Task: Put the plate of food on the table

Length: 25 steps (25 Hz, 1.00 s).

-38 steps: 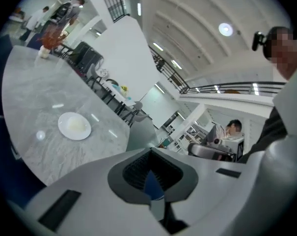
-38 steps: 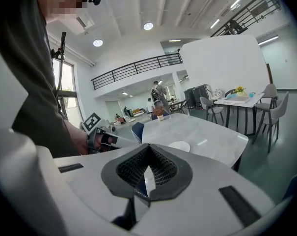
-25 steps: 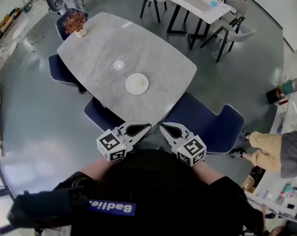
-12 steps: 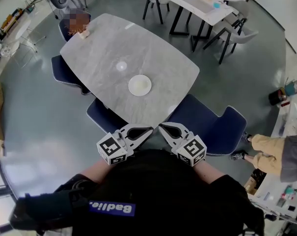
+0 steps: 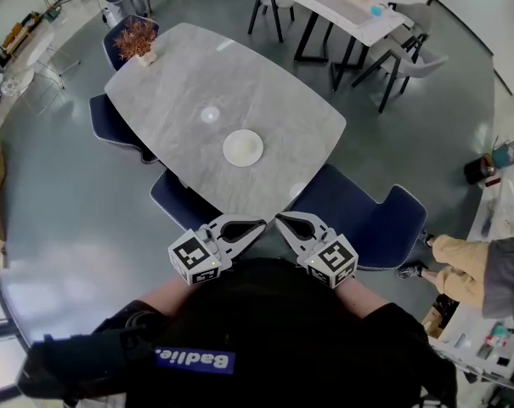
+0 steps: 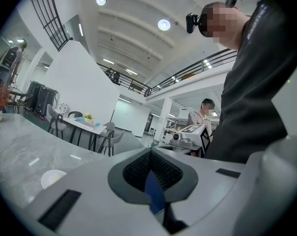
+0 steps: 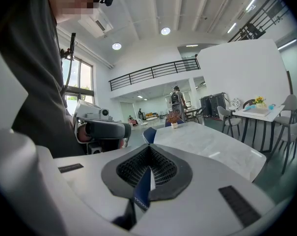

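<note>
The plate [image 5: 242, 148] is round and white with a slightly creamy middle; whatever lies on it is too small to make out. It rests flat on the grey marbled surface [image 5: 240, 75], in the half nearer the person and a little inside the near edge. In the left gripper view the plate [image 6: 52, 178] shows as a pale disc low at the left. Bare stone lies on every side of it. The only other thing on the surface is a small pot of dried reddish plant [image 5: 138, 39], at the far corner and well apart from the plate. Navy chairs ring the surface: one [image 5: 350, 211] is pulled out at the near right corner, another [image 5: 176, 198] is tucked under the near edge, and one more [image 5: 112, 124] stands on the left side. Open grey floor lies beyond them, with a white table [image 5: 346, 0] farther back. The left tongs [image 5: 258, 224] and the right tongs [image 5: 282, 220] are held close against the person's chest, tips nearly meeting, well short of the plate. Each gripper view shows its tongs pressed together with nothing between them, left [image 6: 149, 167] and right [image 7: 148, 168]. Compared with a second ago, both tongs stay in the same place and closed. The plate has not moved on the surface; only the view has drifted slightly.
</note>
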Each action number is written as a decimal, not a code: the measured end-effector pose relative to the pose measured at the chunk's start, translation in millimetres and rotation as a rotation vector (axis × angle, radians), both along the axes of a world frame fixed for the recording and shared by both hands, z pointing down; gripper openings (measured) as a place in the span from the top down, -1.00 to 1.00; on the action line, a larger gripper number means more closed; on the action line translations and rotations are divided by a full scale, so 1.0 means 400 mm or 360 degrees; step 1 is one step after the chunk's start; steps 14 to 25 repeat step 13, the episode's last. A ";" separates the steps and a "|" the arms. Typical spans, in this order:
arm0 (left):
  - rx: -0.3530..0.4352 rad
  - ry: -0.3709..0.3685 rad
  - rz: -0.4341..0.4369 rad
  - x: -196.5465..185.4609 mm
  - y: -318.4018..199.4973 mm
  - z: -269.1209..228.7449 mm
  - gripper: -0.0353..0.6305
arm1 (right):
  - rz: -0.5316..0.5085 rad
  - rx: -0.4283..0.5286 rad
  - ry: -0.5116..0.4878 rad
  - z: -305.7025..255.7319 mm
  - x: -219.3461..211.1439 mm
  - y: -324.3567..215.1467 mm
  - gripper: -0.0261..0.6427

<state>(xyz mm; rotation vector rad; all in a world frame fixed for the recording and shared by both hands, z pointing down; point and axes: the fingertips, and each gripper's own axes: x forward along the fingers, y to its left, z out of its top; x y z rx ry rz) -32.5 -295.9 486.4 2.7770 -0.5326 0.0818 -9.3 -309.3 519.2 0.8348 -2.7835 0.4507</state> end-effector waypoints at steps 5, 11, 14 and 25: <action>0.0000 0.0004 0.0000 0.000 0.005 -0.001 0.88 | 0.0016 0.0002 0.0007 -0.010 0.003 0.002 0.90; -0.0008 0.0006 -0.0003 -0.002 0.017 -0.002 0.88 | 0.0019 -0.0005 0.0010 -0.019 0.002 0.014 0.90; -0.0012 0.0007 -0.0005 -0.002 0.020 -0.002 0.88 | 0.0017 -0.0016 0.0014 -0.028 -0.002 0.019 0.90; -0.0012 0.0007 -0.0005 -0.002 0.020 -0.002 0.88 | 0.0017 -0.0016 0.0014 -0.028 -0.002 0.019 0.90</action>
